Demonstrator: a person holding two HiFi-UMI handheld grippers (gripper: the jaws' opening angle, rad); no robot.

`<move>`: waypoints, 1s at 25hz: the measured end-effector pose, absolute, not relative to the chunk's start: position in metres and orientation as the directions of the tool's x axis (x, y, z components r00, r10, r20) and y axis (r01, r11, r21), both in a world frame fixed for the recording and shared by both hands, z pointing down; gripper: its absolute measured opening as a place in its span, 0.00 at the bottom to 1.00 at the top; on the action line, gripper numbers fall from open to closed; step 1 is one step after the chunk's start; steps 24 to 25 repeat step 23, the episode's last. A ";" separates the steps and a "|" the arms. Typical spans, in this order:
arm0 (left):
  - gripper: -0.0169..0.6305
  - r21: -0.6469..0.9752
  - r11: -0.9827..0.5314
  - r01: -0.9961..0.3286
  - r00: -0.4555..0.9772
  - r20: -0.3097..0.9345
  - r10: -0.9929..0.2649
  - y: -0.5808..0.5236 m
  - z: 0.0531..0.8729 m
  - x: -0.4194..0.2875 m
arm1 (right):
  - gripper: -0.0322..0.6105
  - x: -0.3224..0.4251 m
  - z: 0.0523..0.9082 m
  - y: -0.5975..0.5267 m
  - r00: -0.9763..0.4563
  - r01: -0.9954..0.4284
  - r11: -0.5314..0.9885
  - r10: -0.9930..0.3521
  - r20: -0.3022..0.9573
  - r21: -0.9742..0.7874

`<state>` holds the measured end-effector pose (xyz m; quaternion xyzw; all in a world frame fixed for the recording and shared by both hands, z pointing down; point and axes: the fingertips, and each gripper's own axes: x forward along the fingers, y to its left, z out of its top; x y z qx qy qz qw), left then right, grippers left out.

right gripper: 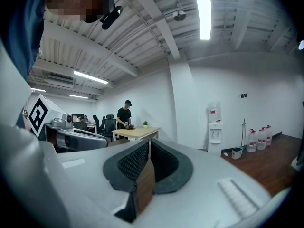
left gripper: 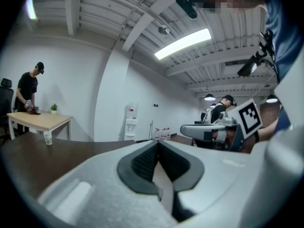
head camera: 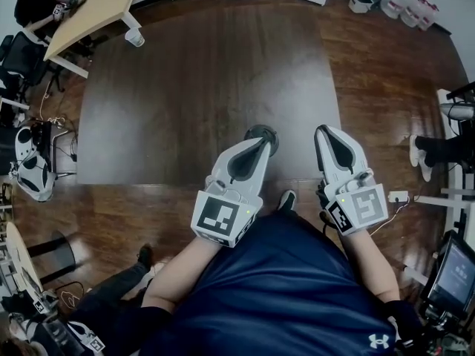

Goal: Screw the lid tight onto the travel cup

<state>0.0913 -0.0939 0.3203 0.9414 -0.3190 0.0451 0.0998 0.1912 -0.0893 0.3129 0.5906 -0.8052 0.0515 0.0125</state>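
Big dark brown table (head camera: 200, 87) on a wood floor, open workshop kind of room with white walls and strip lights. The travel cup (head camera: 269, 133) is seen from straight above as a dark round shape at the table's near edge, about halfway along it. It's partly covered by the tip of the left gripper (head camera: 256, 148), so whether the lid is seated can't be made out.

Both grippers are held up in front of the person, over the near edge. The left gripper (left gripper: 158, 142) is clenched, pads met at the tips, nothing caught between them. The right gripper (head camera: 323, 130) is held off to the right of the cup and apart from it. In its own view the right gripper (right gripper: 149, 141) is closed up too, with nothing gripped.

1 clear plastic cup (head camera: 135, 38) is parked at the table's far left corner. Past that corner a light wood table (head camera: 96, 6) is seen, with a person in black (head camera: 33, 2) at it. Water jugs (head camera: 408, 6) are lined up on the floor by the far right wall, and a water dispenser (right gripper: 214, 125) is stood against the wall.
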 end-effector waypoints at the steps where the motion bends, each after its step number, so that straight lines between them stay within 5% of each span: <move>1: 0.03 0.159 -0.775 -0.612 0.791 0.152 -0.593 -0.094 0.320 0.091 | 0.09 0.192 0.313 -0.089 -0.300 -0.953 0.294 -0.951 0.082 -0.069; 25: 0.03 0.152 -0.782 -0.604 0.796 0.161 -0.584 -0.101 0.330 0.082 | 0.09 0.190 0.322 -0.095 -0.282 -0.959 0.276 -0.951 0.123 -0.069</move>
